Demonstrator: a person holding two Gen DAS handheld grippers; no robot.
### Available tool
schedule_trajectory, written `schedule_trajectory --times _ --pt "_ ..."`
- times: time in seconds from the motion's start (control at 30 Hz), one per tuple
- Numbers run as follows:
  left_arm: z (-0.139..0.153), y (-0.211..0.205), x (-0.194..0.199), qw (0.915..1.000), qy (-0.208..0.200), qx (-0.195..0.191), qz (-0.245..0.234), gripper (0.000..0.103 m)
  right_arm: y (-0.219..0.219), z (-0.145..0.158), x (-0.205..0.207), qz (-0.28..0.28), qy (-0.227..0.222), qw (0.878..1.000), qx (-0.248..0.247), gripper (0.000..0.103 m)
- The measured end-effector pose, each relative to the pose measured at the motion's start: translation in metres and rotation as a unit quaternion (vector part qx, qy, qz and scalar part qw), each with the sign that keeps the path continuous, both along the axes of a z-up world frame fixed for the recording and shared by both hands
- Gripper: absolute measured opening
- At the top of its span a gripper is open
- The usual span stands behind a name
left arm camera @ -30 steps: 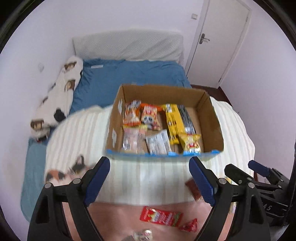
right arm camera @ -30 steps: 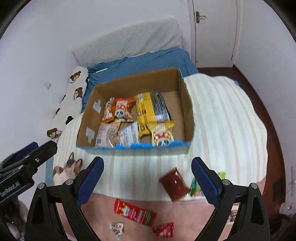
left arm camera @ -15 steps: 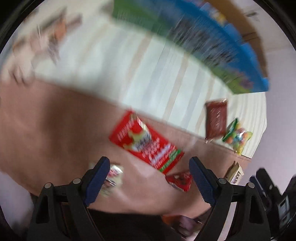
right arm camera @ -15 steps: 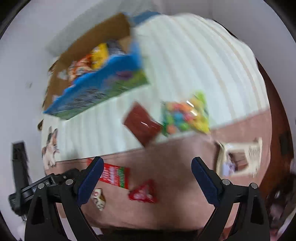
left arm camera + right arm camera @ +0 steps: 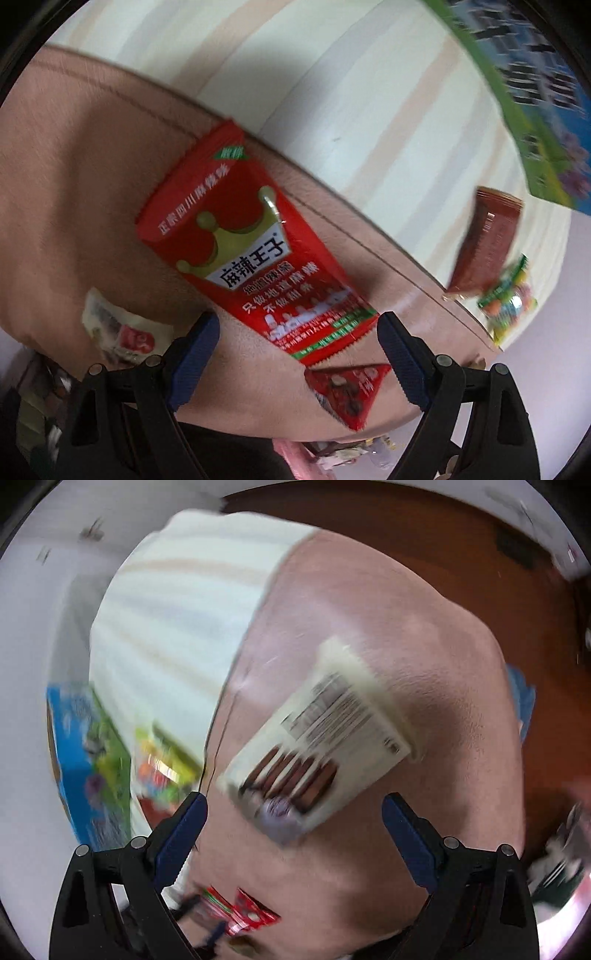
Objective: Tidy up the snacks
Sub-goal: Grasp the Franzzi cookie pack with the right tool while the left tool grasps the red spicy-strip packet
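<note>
Snacks: red packet (image 5: pixel 255 254) sharp, others blurred | both hand-held grippers (image 5: pixel 297 332) (image 5: pixel 293 812) wide apart, empty

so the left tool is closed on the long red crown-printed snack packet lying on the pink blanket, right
Not quite. The left tool is open over the long red crown-printed snack packet, not closed on it; the left wrist view shows both fingers apart. The packet does lie on the pink blanket.
</note>
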State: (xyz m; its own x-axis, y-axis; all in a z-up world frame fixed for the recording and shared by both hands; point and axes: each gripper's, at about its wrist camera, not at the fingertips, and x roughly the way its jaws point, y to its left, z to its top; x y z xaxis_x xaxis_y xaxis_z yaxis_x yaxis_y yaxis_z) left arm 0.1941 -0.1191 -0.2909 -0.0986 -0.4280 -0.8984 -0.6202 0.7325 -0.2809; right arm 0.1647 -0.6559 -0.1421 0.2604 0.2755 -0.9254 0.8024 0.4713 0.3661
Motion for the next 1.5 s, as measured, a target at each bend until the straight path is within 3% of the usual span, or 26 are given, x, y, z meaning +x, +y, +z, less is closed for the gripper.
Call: schedule_trajectory --times 0.13,0.27,0.3,0.4,0.5,0.57,0.67,0.7,0.73,0.77,0.8,0.83,0.9,1.0,1.03,1.1,1.17,1.23,1.27,1.3,1.33,1.5 --pt "-0.005 -0.003 0.001 0.9999 0.006 0.006 0.013 0.087 -0.011 -0.017 0.004 -0.053 -0.012 0.998 0.009 0.097" --pt "0.0 -0.002 0.004 0.999 -0.014 0.031 0.031 0.083 -0.005 -0.032 0.017 -0.045 0.013 0.999 0.002 0.089" --pt "0.006 -0.004 0.006 0.9976 -0.028 0.06 0.02 0.074 0.0 -0.031 0.021 -0.028 0.015 0.999 -0.007 0.083" --pt "0.017 -0.014 0.014 0.9928 -0.061 0.098 -0.033 0.069 0.02 -0.024 0.038 0.065 0.005 0.997 -0.04 0.073" --pt "0.026 -0.031 0.019 0.9835 -0.091 0.125 -0.095 0.068 0.047 -0.02 0.052 0.161 0.002 0.985 -0.056 0.071" --pt "0.032 -0.047 0.026 0.9711 -0.114 0.142 -0.154 0.068 0.074 -0.018 0.06 0.248 0.006 0.966 -0.073 0.071" --pt "0.038 -0.081 0.037 0.934 -0.141 0.178 -0.276 0.068 0.125 -0.019 0.078 0.39 0.022 0.914 -0.107 0.071" --pt "0.039 -0.093 0.04 0.9187 -0.144 0.193 -0.313 0.068 0.141 -0.021 0.079 0.436 0.031 0.892 -0.118 0.071" --pt "0.039 -0.102 0.041 0.9051 -0.147 0.205 -0.342 0.068 0.158 -0.023 0.079 0.478 0.04 0.869 -0.125 0.071" --pt "0.038 -0.11 0.043 0.8964 -0.149 0.209 -0.361 0.068 0.17 -0.023 0.078 0.502 0.038 0.855 -0.127 0.071" --pt "0.037 -0.115 0.044 0.8941 -0.146 0.206 -0.37 0.068 0.177 -0.023 0.078 0.513 0.034 0.849 -0.125 0.072" --pt "0.035 -0.115 0.045 0.8972 -0.141 0.201 -0.367 0.068 0.183 -0.025 0.08 0.518 0.034 0.846 -0.123 0.073" --pt "0.032 -0.113 0.052 0.9151 -0.133 0.179 -0.336 0.07 0.179 -0.024 0.077 0.496 0.029 0.86 -0.118 0.082" --pt "0.026 -0.088 0.053 0.9515 -0.113 0.13 -0.255 0.078 0.161 -0.024 0.071 0.414 0.016 0.907 -0.08 0.086" --pt "0.023 -0.081 0.052 0.9636 -0.107 0.11 -0.219 0.081 0.156 -0.024 0.069 0.392 0.014 0.917 -0.072 0.086" --pt "0.019 -0.074 0.052 0.9764 -0.101 0.094 -0.167 0.081 0.148 -0.025 0.063 0.355 0.013 0.932 -0.064 0.086" --pt "0.018 -0.072 0.052 0.9814 -0.099 0.093 -0.135 0.081 0.145 -0.026 0.064 0.329 0.012 0.942 -0.067 0.086" --pt "0.021 -0.074 0.053 0.9799 -0.1 0.109 -0.134 0.074 0.141 -0.025 0.065 0.314 0.012 0.946 -0.081 0.08" --pt "0.023 -0.074 0.051 0.975 -0.105 0.122 -0.153 0.069 0.142 -0.025 0.066 0.32 0.014 0.943 -0.096 0.066" --pt "0.027 -0.086 0.05 0.9661 -0.116 0.138 -0.185 0.057 0.141 -0.023 0.065 0.332 0.017 0.936 -0.115 0.06" --pt "0.031 -0.093 0.049 0.9577 -0.123 0.149 -0.213 0.051 0.15 -0.022 0.07 0.352 0.014 0.928 -0.124 0.06" --pt "0.038 -0.115 0.036 0.919 -0.132 0.19 -0.319 0.051 0.178 -0.02 0.062 0.435 0.007 0.895 -0.101 0.059"
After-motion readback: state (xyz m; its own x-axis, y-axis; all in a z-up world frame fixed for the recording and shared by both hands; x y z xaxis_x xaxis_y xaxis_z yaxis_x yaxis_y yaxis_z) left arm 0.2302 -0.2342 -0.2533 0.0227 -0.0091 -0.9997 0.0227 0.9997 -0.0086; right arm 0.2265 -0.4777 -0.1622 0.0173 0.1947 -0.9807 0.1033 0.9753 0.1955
